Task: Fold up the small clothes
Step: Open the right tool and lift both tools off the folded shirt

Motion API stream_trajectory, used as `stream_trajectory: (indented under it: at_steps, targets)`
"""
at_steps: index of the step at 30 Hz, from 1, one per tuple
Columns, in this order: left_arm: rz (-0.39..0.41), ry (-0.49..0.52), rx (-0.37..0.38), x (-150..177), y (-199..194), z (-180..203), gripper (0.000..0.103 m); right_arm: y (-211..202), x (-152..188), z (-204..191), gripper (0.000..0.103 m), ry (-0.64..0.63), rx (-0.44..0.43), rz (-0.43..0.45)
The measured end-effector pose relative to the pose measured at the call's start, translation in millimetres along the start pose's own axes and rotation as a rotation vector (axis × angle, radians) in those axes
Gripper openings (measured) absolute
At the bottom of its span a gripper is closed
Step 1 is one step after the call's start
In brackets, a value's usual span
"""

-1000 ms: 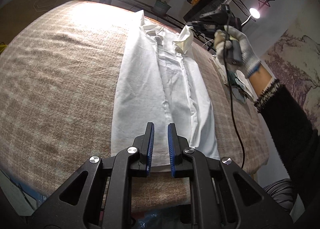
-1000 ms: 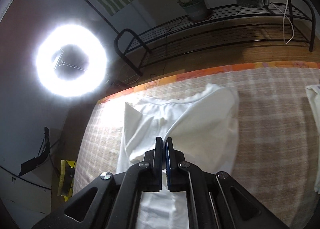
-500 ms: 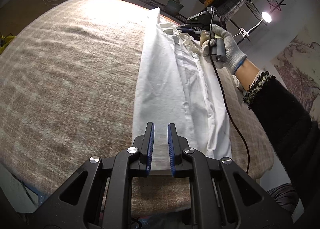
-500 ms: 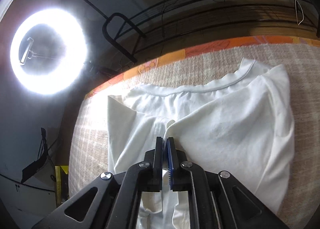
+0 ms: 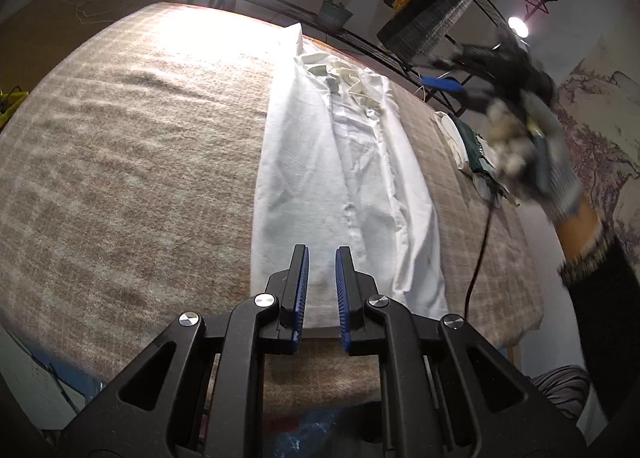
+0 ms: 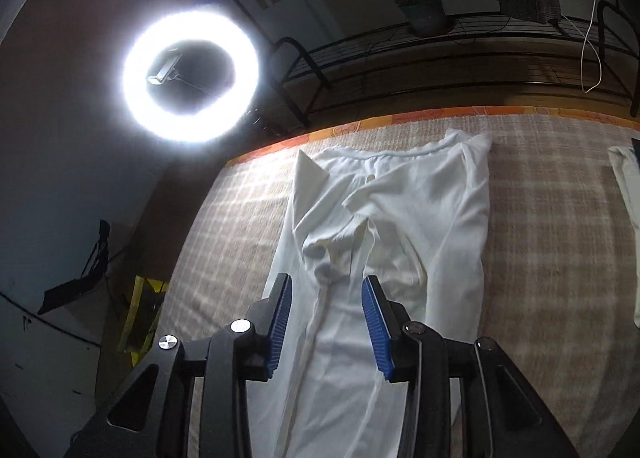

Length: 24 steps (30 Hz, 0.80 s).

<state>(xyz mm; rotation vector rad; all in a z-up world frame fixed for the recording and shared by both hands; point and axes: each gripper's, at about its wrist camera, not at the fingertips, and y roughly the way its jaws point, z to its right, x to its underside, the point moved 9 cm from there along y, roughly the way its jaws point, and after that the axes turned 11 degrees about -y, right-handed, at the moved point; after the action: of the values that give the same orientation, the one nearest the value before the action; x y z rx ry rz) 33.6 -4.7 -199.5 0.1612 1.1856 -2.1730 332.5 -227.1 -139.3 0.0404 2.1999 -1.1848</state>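
A small white garment point(image 5: 344, 162) lies folded into a long strip on the beige checked blanket point(image 5: 128, 162), collar end at the far side. My left gripper point(image 5: 321, 254) hovers over its near hem, jaws a little apart, holding nothing. My right gripper point(image 6: 326, 286) is open and empty above the collar end of the garment point(image 6: 404, 234), where a loose flap lies crumpled. In the left wrist view the right gripper point(image 5: 448, 80) is lifted off to the right, blurred, held by a gloved hand point(image 5: 532, 146).
Other folded clothes point(image 5: 464, 138) lie at the blanket's right side. A ring light point(image 6: 190, 74) and a black metal rack point(image 6: 440, 54) with a potted plant point(image 6: 424, 12) stand behind the far edge. A black cable point(image 5: 478, 254) hangs over the right side.
My right gripper has opened, let go of the white flap, and pulled up and away to the right. The flap now lies on the garment. My left gripper stayed open near the hem.
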Motion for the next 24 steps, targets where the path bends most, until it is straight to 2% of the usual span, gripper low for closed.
stream_trajectory:
  at_steps: [3, 7, 11, 14, 17, 19, 24]
  targets:
    - [-0.023, -0.011, 0.005, -1, -2, 2, 0.011, -31, 33, -16, 0.039, -0.015, -0.005, -0.002]
    - [-0.074, 0.034, -0.005, -11, 0, 14, 0.011, -55, 83, -39, 0.039, -0.061, 0.017, -0.032]
    - [-0.108, 0.117, -0.043, -20, 9, 19, 0.011, -60, 141, -68, 0.038, -0.116, 0.03, -0.078]
    - [-0.136, 0.099, -0.068, -21, 22, 10, 0.011, -50, 179, -85, 0.038, -0.214, 0.089, -0.121]
    - [-0.177, 0.003, -0.044, -16, 32, -4, 0.011, -24, 195, -85, 0.038, -0.25, 0.155, -0.178]
    - [-0.193, -0.041, -0.031, -17, 35, -9, 0.011, -5, 195, -73, 0.038, -0.254, 0.239, -0.209]
    - [-0.159, -0.04, -0.026, -27, 33, -8, 0.011, 25, 200, -52, 0.03, -0.171, 0.254, -0.284]
